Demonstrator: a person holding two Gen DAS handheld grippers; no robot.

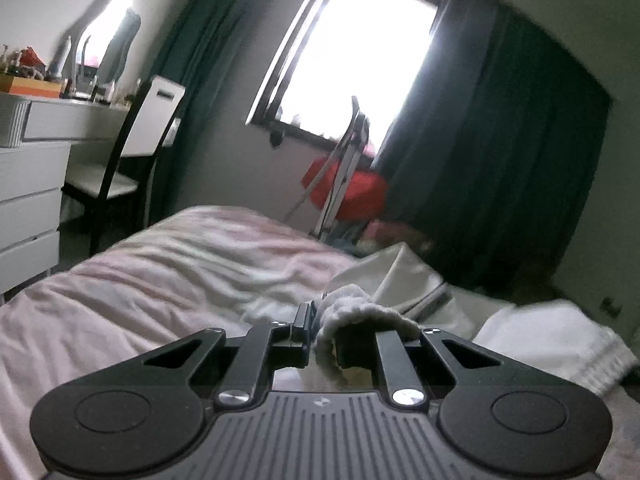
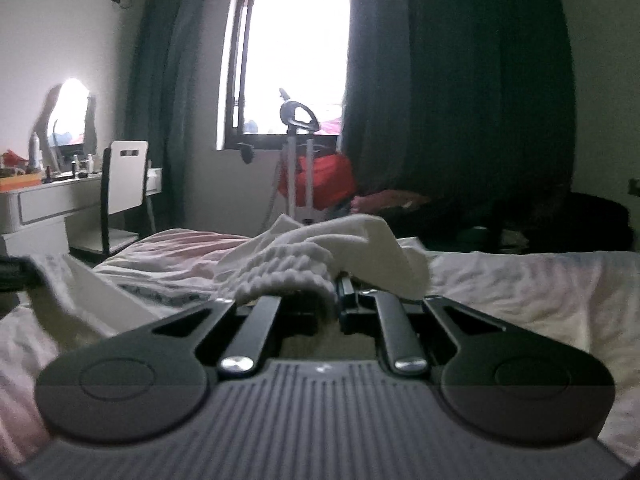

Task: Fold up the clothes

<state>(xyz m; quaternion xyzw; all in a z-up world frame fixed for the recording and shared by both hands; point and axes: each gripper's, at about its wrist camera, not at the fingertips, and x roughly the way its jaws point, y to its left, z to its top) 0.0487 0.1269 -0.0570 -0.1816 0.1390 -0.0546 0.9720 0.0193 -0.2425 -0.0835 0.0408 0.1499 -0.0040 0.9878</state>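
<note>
Our left gripper [image 1: 320, 330] pinches a ribbed white knit garment [image 1: 352, 312]. Our right gripper [image 2: 320, 294] clamps its bunched folds above the rumpled pink bedsheet [image 2: 520, 292].

One bed [image 2: 520, 292] fills the low part, from 9 o'clock to 3 o'clock. One white garment [image 2: 320, 256] with a ribbed edge lies on it near the middle. Two grippers show, one per view: the left gripper [image 1: 320, 336] and the right gripper [image 2: 320, 300], each at 6 o'clock. One window [image 2: 296, 56] is at 12 o'clock. One chair [image 2: 124, 184] and one white desk [image 2: 40, 204] are at 9 o'clock. One red bag [image 2: 324, 180] sits under the window.
</note>
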